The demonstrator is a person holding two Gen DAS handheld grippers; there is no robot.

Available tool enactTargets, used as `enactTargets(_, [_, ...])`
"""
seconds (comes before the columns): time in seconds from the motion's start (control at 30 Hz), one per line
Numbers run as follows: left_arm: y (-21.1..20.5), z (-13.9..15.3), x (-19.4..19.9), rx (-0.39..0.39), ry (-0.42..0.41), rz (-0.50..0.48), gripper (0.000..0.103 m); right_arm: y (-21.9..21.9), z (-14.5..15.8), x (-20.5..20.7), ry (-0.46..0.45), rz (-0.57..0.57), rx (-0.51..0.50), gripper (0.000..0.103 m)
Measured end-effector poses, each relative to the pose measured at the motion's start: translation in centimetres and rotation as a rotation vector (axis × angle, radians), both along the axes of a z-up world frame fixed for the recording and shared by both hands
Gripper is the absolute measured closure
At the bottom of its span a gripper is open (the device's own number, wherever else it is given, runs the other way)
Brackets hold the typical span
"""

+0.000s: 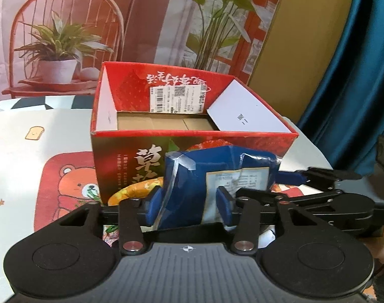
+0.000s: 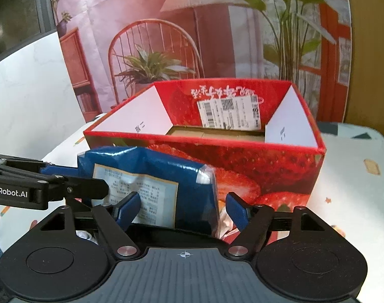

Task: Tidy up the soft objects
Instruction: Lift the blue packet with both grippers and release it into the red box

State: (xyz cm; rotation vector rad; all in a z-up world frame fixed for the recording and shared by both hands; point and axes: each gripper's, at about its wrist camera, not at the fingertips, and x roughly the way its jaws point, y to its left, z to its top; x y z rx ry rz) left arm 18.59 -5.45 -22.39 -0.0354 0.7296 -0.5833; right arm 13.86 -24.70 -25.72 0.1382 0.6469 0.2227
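Blue soft parcel (image 1: 204, 176) held before the open strawberry carton (image 1: 192, 136), both grippers engaged. Left wrist view: the left gripper (image 1: 189, 199) is clenched on the near end of the parcel, its blue pads pressing the wrapping on either side; the right gripper (image 1: 303, 176) reaches in from 3 o'clock and appears to pinch the parcel's far edge. A yellow-orange packet (image 1: 133, 192) lies at 9 o'clock of the parcel, on the cartoon-print surface (image 1: 27, 156). Right wrist view: the parcel (image 2: 151, 174) sits between the right gripper's (image 2: 183, 208) pads, the left pad touching its label, the right pad seemingly just clear, so its grip cannot be confirmed. The carton (image 2: 242, 156), at 12 o'clock, shows only bare cardboard inside. Judged progress: early; nothing visibly stowed, the parcel not yet lifted over the rim.
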Motion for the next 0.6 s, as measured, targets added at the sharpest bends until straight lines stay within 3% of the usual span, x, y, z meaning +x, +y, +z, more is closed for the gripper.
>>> enactTargets(0.13, [-0.2, 0.2, -0.1, 0.005, -0.011, -0.008, 0.066, 0.0, -0.3, 0.0, 0.017, 0.011, 0.046, 0.042])
enactTargets(0.2, [0.0, 0.6, -0.1, -0.002, -0.018, -0.007, 0.068, 0.1, 0.1, -0.2, 0.003, 0.015, 0.044, 0.055])
enactTargets(0.3, [0.2, 1.7, -0.1, -0.020, -0.043, -0.006, 0.068, -0.2, 1.3, -0.4, -0.029, 0.006, 0.057, 0.063])
enactTargets(0.6, [0.2, 7.0, -0.6, -0.070, -0.187, -0.004, 0.068, -0.8, 7.3, -0.4, -0.182, 0.008, 0.041, 0.064])
